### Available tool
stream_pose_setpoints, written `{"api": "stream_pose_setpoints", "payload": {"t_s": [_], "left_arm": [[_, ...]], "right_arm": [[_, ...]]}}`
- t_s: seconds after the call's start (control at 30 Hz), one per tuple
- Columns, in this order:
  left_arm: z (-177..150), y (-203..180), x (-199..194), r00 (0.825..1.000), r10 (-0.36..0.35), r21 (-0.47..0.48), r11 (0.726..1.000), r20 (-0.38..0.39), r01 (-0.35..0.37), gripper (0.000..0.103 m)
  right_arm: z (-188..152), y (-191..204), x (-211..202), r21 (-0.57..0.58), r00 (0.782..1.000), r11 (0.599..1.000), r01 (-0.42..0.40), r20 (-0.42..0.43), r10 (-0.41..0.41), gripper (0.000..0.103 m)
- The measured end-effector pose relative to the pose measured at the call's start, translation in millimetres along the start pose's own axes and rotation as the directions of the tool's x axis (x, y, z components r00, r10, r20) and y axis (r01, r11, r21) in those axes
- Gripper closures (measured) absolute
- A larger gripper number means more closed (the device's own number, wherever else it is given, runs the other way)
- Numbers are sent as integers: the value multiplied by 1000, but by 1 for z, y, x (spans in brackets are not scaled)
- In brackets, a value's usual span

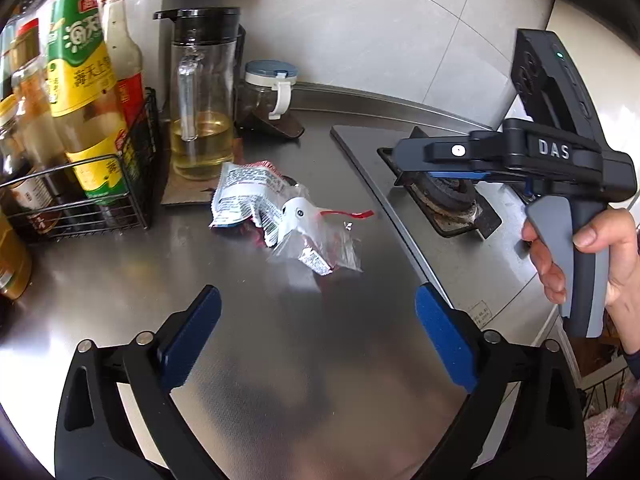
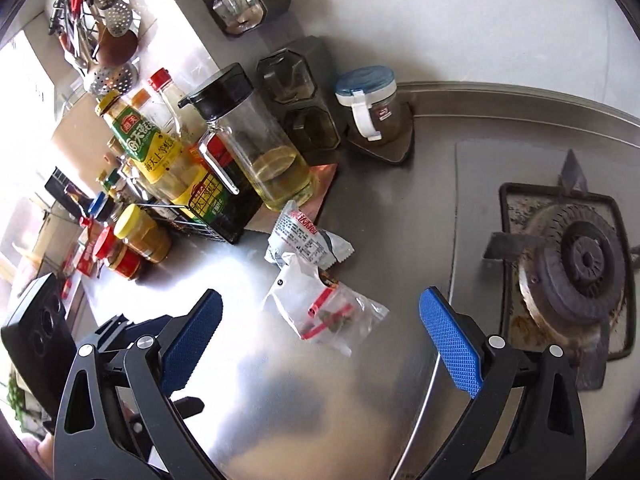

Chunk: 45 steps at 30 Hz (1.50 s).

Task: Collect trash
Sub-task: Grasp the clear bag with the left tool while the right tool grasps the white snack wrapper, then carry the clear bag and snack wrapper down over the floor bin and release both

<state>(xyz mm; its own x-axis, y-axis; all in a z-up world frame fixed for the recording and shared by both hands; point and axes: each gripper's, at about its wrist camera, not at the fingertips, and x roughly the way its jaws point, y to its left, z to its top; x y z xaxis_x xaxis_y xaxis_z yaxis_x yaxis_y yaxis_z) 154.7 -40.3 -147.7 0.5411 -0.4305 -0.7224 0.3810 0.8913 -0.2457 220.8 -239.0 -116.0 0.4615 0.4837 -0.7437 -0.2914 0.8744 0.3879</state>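
Observation:
A crumpled white printed wrapper (image 1: 244, 192) and a clear plastic bag with a red strip (image 1: 316, 240) lie together on the steel counter (image 1: 280, 340). My left gripper (image 1: 318, 332) is open and empty, a short way in front of them. The right wrist view shows the wrapper (image 2: 308, 240) and the clear bag (image 2: 320, 308) just ahead of my right gripper (image 2: 320, 332), which is open and empty. The right gripper's body (image 1: 520, 156) hangs over the stove in the left wrist view.
A wire rack of sauce bottles (image 1: 80, 184) stands at the left, with an oil jug (image 1: 202, 96) and a blue-lidded jar (image 1: 268, 88) behind the trash. A gas burner (image 2: 576, 272) sits to the right. Jars (image 2: 136, 240) stand at the counter's left.

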Motion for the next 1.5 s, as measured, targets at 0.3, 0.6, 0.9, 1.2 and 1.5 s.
{"api": "stream_pose_setpoints", "payload": {"t_s": [0.3, 0.6, 0.9, 1.2, 1.5], "left_arm": [[21, 18, 56, 996, -35, -4, 999, -82, 35, 42], [22, 23, 77, 993, -41, -9, 999, -114, 40, 65], [18, 16, 78, 992, -52, -9, 999, -112, 51, 103], [-1, -11, 31, 998, -14, 18, 1000, -64, 16, 103], [-48, -20, -33, 999, -5, 53, 999, -52, 8, 103]], "right_arm": [[41, 0, 69, -91, 991, 994, -63, -125, 51, 17], [50, 18, 121, -210, 978, 976, -51, -207, 6, 18], [39, 23, 115, -236, 976, 968, -83, -214, 32, 93], [20, 31, 62, -245, 992, 968, -57, -125, 27, 100], [-40, 52, 0, -197, 999, 980, 20, -34, -27, 100]]}}
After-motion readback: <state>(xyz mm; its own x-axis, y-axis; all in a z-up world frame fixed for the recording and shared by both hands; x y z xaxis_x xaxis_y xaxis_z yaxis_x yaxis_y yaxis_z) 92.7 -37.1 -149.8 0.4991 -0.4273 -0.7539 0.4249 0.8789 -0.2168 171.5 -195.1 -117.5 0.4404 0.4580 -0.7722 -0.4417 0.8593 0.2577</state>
